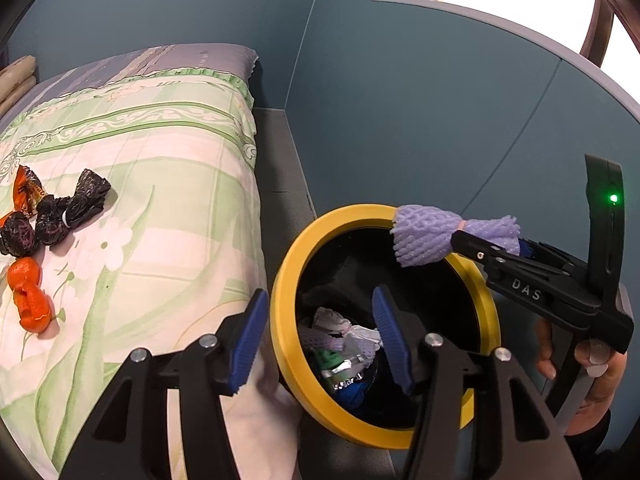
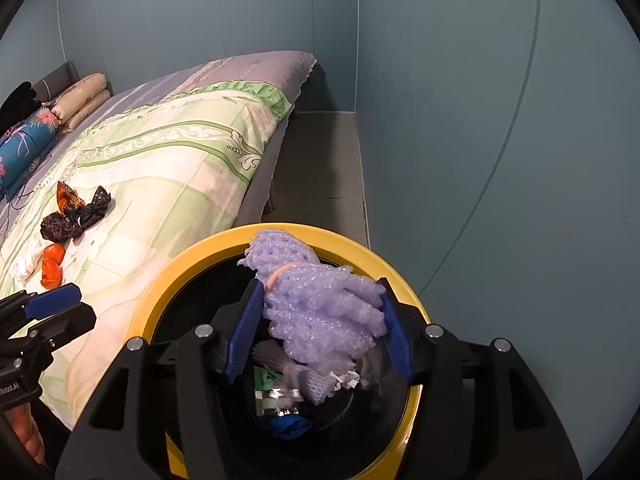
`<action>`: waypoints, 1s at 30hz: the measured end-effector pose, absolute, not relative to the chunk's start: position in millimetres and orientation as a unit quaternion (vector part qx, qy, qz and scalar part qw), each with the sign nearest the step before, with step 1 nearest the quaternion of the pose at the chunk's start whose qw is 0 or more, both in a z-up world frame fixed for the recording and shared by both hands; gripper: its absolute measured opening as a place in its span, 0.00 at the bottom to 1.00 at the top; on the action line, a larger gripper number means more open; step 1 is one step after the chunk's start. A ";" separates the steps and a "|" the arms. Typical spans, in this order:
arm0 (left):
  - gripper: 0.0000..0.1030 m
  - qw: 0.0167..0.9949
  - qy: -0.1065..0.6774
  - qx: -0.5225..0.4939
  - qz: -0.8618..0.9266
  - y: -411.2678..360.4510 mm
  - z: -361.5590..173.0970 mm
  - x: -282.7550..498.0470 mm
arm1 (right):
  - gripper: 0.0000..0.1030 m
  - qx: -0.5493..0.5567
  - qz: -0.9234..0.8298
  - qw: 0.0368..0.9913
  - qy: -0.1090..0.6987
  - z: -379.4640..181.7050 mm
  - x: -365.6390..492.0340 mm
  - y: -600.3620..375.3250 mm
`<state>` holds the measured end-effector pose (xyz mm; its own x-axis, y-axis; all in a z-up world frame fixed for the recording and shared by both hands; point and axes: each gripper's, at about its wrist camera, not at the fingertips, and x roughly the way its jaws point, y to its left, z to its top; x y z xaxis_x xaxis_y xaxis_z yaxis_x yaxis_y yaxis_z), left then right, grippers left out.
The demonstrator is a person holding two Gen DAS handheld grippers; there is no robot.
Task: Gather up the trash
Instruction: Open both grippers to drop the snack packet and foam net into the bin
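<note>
Left wrist view: a green floral bed (image 1: 160, 152) beside teal walls carries black wrappers (image 1: 60, 212) and orange peel (image 1: 30, 296); the left gripper (image 1: 320, 336) is open, empty, over the yellow-rimmed bin (image 1: 280, 312).

Right wrist view: the right gripper (image 2: 320, 332) clamps purple foam netting (image 2: 320, 312) above the bin (image 2: 168, 280), hiding much of the trash inside.

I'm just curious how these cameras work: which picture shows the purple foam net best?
The left wrist view: it shows the whole purple foam net from the side, pinched by the right gripper above the yellow bin. The right wrist view shows it close up, its lower part hidden between the fingers.
</note>
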<state>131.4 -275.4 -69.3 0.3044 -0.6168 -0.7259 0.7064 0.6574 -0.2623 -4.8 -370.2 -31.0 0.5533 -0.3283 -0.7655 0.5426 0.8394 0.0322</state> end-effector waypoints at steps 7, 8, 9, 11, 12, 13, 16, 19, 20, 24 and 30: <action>0.53 0.811 0.422 0.042 -0.404 -265.8 -64.4 133.2 | 0.61 0.135 -0.249 0.873 0.397 -27.5 -7.0 -370.0; 0.53 0.811 0.421 0.040 -0.404 -263.5 -64.0 133.7 | 0.62 0.135 -0.249 0.873 0.396 -26.8 -7.0 -369.9; 0.53 0.812 0.420 0.039 -0.403 -261.2 -63.3 134.8 | 0.64 0.134 -0.250 0.874 0.395 -26.5 -6.3 -369.3; 0.54 0.816 0.418 0.034 -0.397 -254.8 -62.0 138.1 | 0.69 0.136 -0.250 0.874 0.393 -24.8 -6.5 -369.4; 0.54 0.819 0.417 0.031 -0.392 -249.9 -61.1 140.7 | 0.70 0.136 -0.250 0.875 0.392 -23.8 -7.1 -368.8; 0.54 0.821 0.416 0.028 -0.389 -245.2 -60.4 142.7 | 0.70 0.135 -0.251 0.875 0.392 -22.5 -7.1 -368.4; 0.55 0.827 0.416 0.016 -0.377 -230.1 -58.6 152.0 | 0.75 0.131 -0.251 0.876 0.390 -18.0 -6.1 -366.2; 0.55 0.836 0.412 0.008 -0.364 -212.6 -56.8 159.1 | 0.80 0.131 -0.244 0.879 0.388 -12.7 -4.5 -362.7; 0.55 0.838 0.411 0.005 -0.360 -207.5 -56.0 161.9 | 0.84 0.130 -0.241 0.880 0.388 -10.5 -3.8 -360.8; 0.55 0.847 0.408 -0.004 -0.340 -183.3 -53.9 171.9 | 0.86 0.128 -0.239 0.883 0.384 -2.6 -1.4 -355.6; 0.56 0.864 0.398 -0.017 -0.309 -141.5 -47.8 185.4 | 0.87 0.118 -0.238 0.886 0.381 6.6 3.7 -345.6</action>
